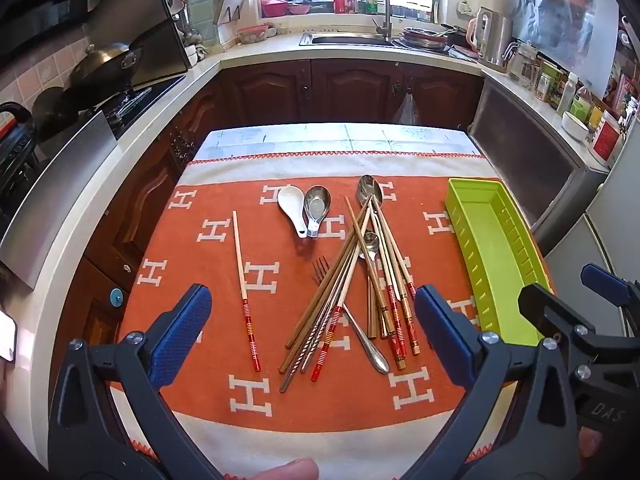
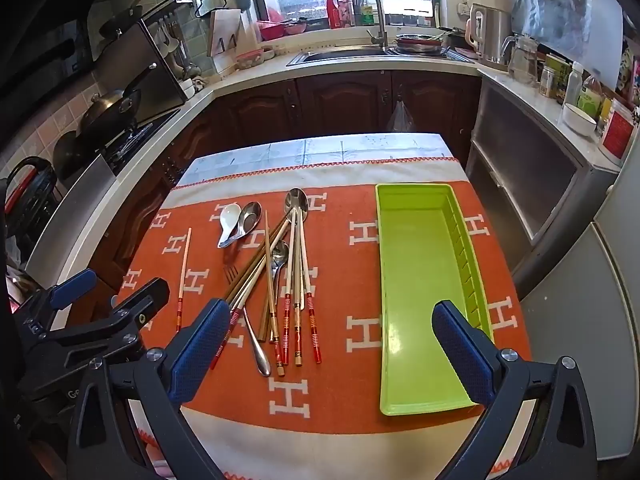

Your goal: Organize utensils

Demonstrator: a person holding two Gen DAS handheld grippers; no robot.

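**Nothing picked yet: start with the stray chopstick, then work the pile from the top**

Both claws hang above the near edge of the tabletop, tilted down at the orange cloth [image 1: 200,264]. My left claw [image 1: 312,336] has its jaws wide apart with nothing between them, and my right claw [image 2: 332,352] is likewise spread and empty. The green tray [image 2: 420,280] lies along the right edge of the tabletop, long side running from near edge to far edge, and it holds nothing so far.

The utensils sit left of the tray. A tangled pile of chopsticks [image 1: 352,280] crosses the middle of the cloth, with a long metal spoon [image 1: 370,190] poking out at its far end, a smaller spoon [image 1: 370,244] and a fork [image 1: 322,270] partly buried beneath. A white spoon [image 1: 294,204] and a short steel spoon [image 1: 316,208] lie side by side, touching, toward the far edge. One single chopstick [image 1: 244,280] lies alone toward the left edge, well apart from the pile.

I judge the first pick is the step in hand. I'd take the single chopstick with the left claw, closing across its middle so it stays level. For the pile, I'd lift only what lies on top; dragging a buried piece would likely scatter the rest. The right claw is nearer the tray, so it suits the drops, laying each piece lengthwise.
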